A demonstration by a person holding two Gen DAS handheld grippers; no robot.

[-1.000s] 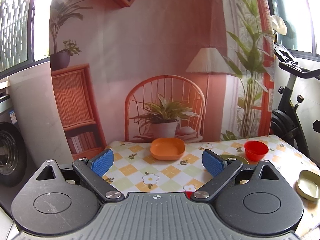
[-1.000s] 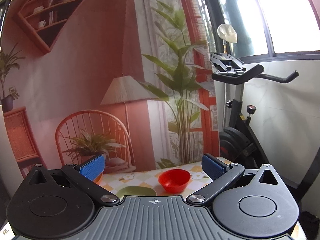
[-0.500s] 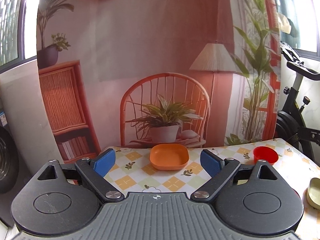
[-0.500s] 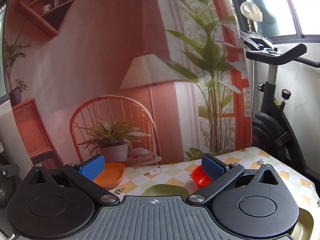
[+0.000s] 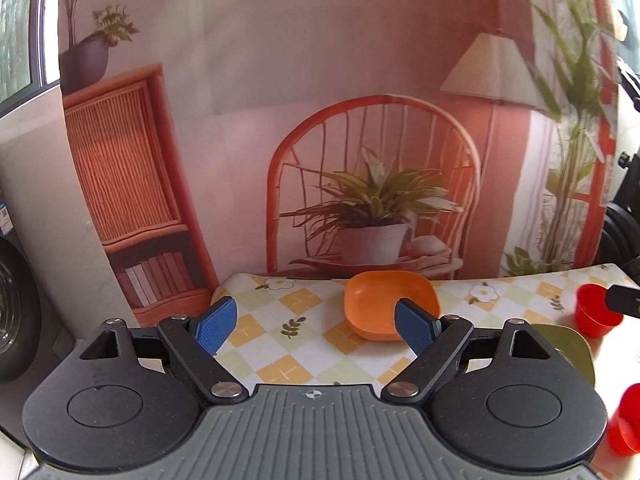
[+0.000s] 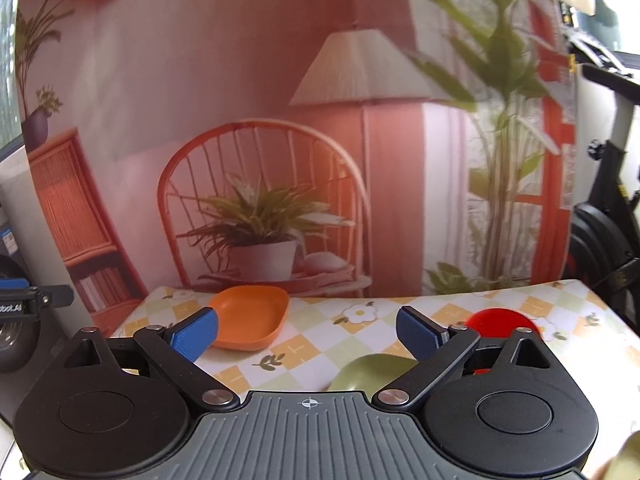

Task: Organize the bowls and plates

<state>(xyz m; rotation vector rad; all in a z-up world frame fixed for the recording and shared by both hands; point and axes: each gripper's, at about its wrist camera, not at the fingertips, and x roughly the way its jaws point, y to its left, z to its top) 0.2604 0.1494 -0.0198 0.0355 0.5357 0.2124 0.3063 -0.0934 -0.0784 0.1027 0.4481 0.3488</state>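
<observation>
An orange square plate [image 5: 390, 304] [image 6: 250, 322] rests near the far edge of the checked tablecloth [image 5: 288, 344]. My left gripper [image 5: 316, 326] is open, nothing between its blue pads, its right pad overlapping the plate's front edge in view. A red bowl [image 5: 596, 314] [image 6: 500, 322] sits to the right, with a green plate [image 5: 570, 350] [image 6: 370, 372] in front of it. A second red bowl [image 5: 628, 420] shows at the left wrist view's right edge. My right gripper [image 6: 308, 332] is open and empty above the green plate.
A printed backdrop of a chair and plant [image 5: 372, 208] hangs right behind the table. An exercise bike [image 6: 608, 232] stands to the right. A washing machine [image 5: 12, 312] is at the left. The other gripper [image 6: 24, 302] shows at the right wrist view's left edge.
Both grippers have moved forward and lower toward the table, both swinging left. The orange plate now looms larger. Jaws stayed open.
</observation>
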